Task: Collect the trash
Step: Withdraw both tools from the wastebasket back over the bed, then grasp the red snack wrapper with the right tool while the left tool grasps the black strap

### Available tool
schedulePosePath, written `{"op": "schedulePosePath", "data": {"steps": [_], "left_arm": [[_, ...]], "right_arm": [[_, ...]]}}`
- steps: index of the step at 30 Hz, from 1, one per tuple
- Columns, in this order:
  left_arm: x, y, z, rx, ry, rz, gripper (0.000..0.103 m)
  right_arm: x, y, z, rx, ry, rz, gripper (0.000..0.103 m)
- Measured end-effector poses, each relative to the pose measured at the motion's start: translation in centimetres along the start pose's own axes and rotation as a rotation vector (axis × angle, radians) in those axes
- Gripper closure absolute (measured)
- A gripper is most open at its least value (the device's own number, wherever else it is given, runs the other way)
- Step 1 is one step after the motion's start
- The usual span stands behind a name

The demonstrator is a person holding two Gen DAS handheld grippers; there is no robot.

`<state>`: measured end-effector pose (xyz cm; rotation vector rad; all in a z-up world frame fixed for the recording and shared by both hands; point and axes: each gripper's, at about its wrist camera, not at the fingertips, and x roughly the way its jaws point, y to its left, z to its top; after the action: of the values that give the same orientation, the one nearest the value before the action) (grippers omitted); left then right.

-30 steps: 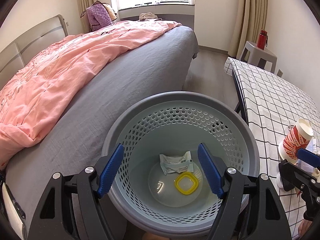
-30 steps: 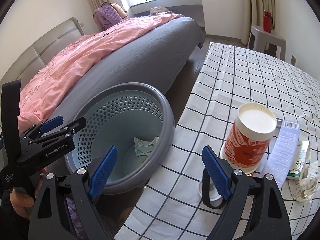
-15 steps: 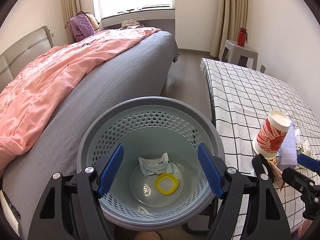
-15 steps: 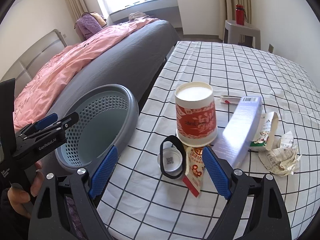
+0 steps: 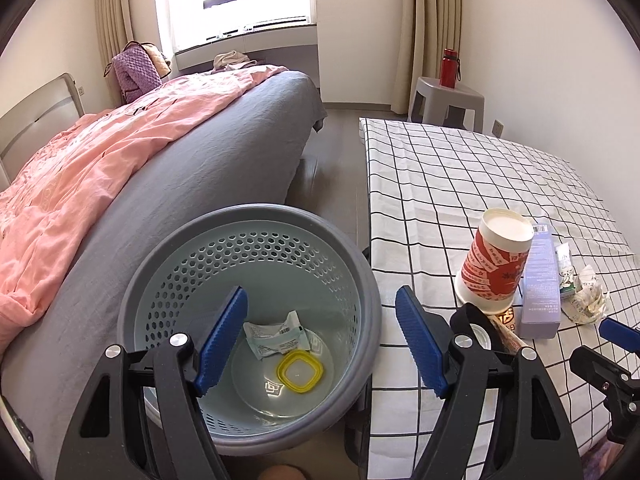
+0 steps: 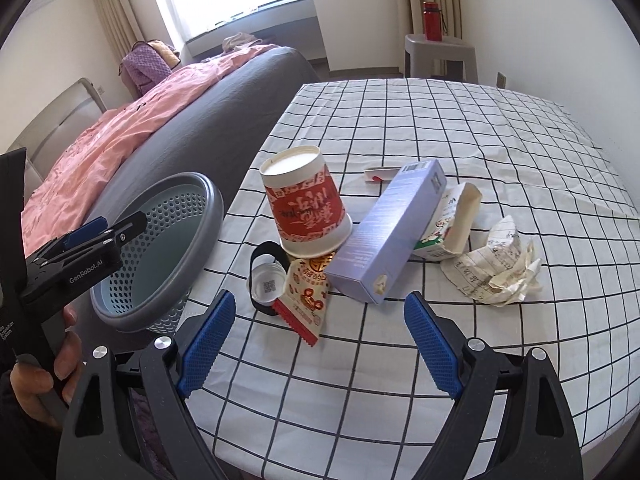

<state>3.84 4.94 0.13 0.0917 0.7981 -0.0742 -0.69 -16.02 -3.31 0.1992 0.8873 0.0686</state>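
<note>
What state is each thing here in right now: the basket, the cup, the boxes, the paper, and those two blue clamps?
Basket: upright, holds a wrapper and yellow ring.
Cup: upside down on the table.
Purple box: lying flat.
Milk carton: torn open.
Paper: crumpled.
Left gripper: open, empty.
Right gripper: open, empty.

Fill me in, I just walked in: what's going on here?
A person is clearing trash with two handheld grippers. The left gripper hangs open over the basket, which holds a wrapper and a yellow ring. The right gripper is open, empty, facing the cup, purple box and crumpled paper.
</note>
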Motion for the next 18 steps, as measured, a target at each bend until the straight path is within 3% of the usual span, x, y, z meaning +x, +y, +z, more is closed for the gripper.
{"op": "schedulePosePath", "data": {"steps": [18], "left_arm": [[0.4, -2.4, -1.5, 0.035, 0.044, -0.037, 0.03]], "right_arm": [[-0.7, -3.4, -2.1, 0.059, -0.013, -0.027, 0.018]]}}
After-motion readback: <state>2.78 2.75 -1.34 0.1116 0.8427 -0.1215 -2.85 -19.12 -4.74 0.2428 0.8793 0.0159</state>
